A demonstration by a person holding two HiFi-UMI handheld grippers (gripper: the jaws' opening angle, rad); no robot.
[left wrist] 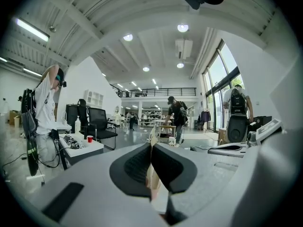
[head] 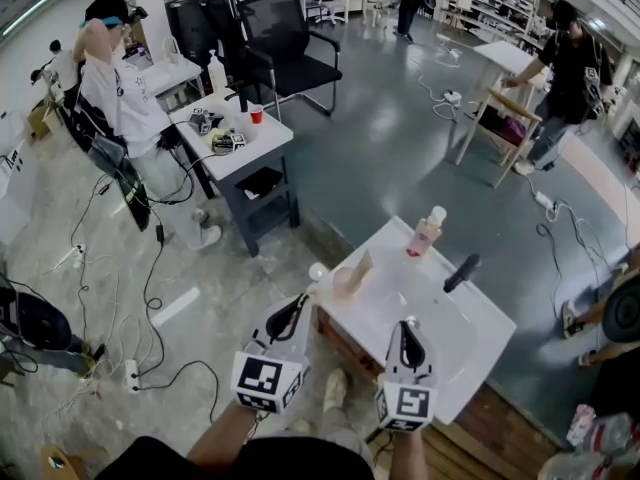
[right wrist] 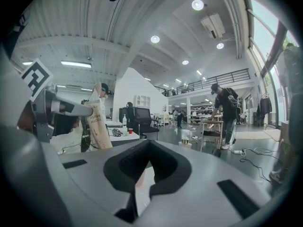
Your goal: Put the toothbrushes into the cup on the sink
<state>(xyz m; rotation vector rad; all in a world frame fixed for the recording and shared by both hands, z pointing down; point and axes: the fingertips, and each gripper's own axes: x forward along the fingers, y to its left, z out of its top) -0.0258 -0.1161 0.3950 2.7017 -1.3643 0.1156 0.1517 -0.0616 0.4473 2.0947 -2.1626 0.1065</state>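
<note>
A white sink (head: 470, 353) stands in front of me. On its left rim is a pinkish translucent cup (head: 345, 284) with a beige toothbrush pack (head: 363, 268) standing upright in it. My left gripper (head: 300, 305) is shut and hovers just left of the cup, apart from it. My right gripper (head: 407, 330) is also shut, with nothing in it, over the sink's near part. In the left gripper view the shut jaws (left wrist: 151, 148) point at the pack's thin edge (left wrist: 152, 140). In the right gripper view the pack (right wrist: 98, 124) rises left of the shut gripper (right wrist: 150, 145).
A pink pump bottle (head: 425, 234) and a black faucet (head: 462, 272) stand at the sink's far side. Further off are a grey table (head: 265, 146) with a red cup (head: 256, 115), an office chair (head: 287, 48), two people (head: 120, 93) (head: 568, 68) and floor cables (head: 150, 288).
</note>
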